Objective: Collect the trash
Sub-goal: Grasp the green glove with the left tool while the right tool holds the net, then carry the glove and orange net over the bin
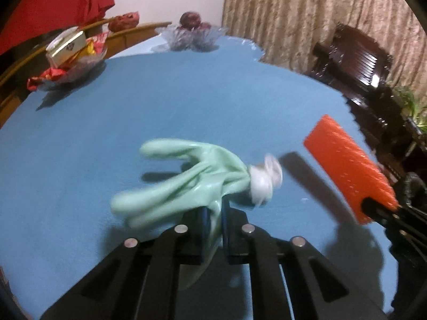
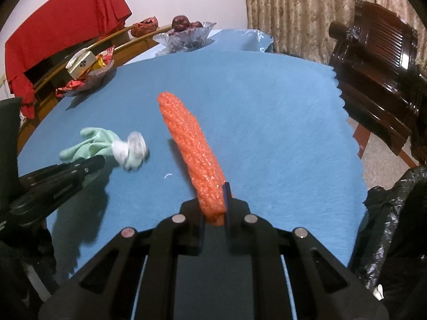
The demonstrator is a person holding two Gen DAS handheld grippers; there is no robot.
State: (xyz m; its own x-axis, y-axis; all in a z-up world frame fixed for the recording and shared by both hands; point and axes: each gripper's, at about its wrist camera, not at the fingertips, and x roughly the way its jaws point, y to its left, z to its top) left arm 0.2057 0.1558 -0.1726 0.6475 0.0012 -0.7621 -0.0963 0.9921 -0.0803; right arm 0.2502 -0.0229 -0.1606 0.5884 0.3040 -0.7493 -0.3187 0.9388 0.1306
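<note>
My left gripper (image 1: 213, 213) is shut on a pale green rubber glove (image 1: 181, 184) with a white crumpled end (image 1: 264, 181), held above the blue tablecloth (image 1: 186, 101). The glove also shows in the right wrist view (image 2: 90, 146), with the left gripper (image 2: 90, 165) beside it. My right gripper (image 2: 214, 200) is shut on a long orange textured strip (image 2: 192, 144), held above the cloth. The strip shows in the left wrist view (image 1: 347, 165) at the right.
A glass bowl of snack packets (image 2: 85, 72) and a glass bowl of dark fruit (image 2: 184, 34) stand at the table's far left and back. A dark wooden chair (image 2: 373, 61) is at the right. A black trash bag (image 2: 395, 226) sits at the table's near right edge.
</note>
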